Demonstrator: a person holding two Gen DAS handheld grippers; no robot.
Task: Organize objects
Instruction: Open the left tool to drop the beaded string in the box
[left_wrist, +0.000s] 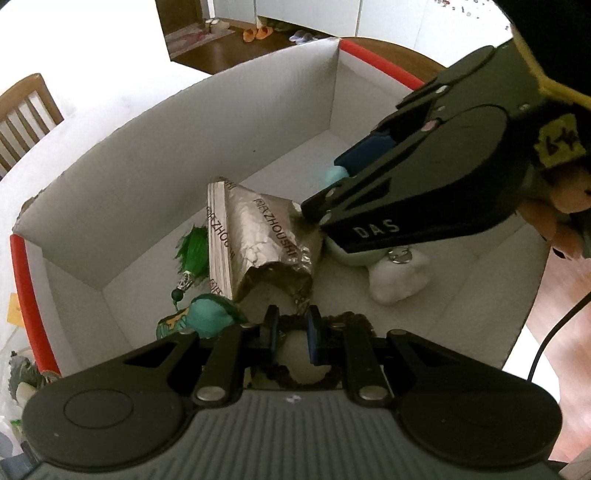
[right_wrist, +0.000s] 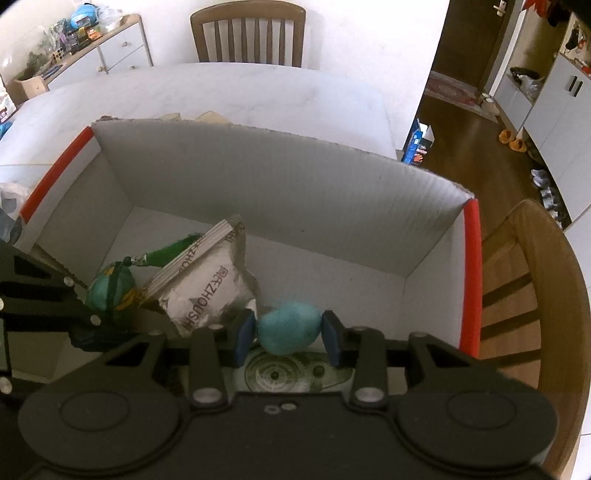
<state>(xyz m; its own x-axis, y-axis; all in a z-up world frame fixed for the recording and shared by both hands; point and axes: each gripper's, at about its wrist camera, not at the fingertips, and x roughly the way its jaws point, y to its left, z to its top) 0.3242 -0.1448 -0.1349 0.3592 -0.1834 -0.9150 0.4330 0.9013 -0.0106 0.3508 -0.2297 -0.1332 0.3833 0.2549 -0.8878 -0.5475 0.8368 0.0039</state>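
A white cardboard box (left_wrist: 177, 158) with red edge strips holds a crumpled silver foil packet (left_wrist: 255, 240), a green tasselled charm with a teal pouch (left_wrist: 207, 314), and white plush pieces (left_wrist: 399, 277). My left gripper (left_wrist: 290, 334) hangs over the box's near side, jaws slightly apart, with a white rounded object with a dark rim between and below them. My right gripper (right_wrist: 288, 334) reaches into the box, its blue pads (right_wrist: 243, 332) either side of a teal plush lump (right_wrist: 288, 326). It also shows in the left wrist view (left_wrist: 332, 192), beside the packet. The box (right_wrist: 258, 184) and packet (right_wrist: 210, 288) show in the right wrist view.
The box stands on a white table (right_wrist: 221, 88) with wooden chairs (right_wrist: 247, 33) around it. A sideboard (right_wrist: 92, 51) with clutter is at the far left. A wooden chair (right_wrist: 524, 295) is right of the box. Slippers (left_wrist: 255, 33) lie on the dark floor.
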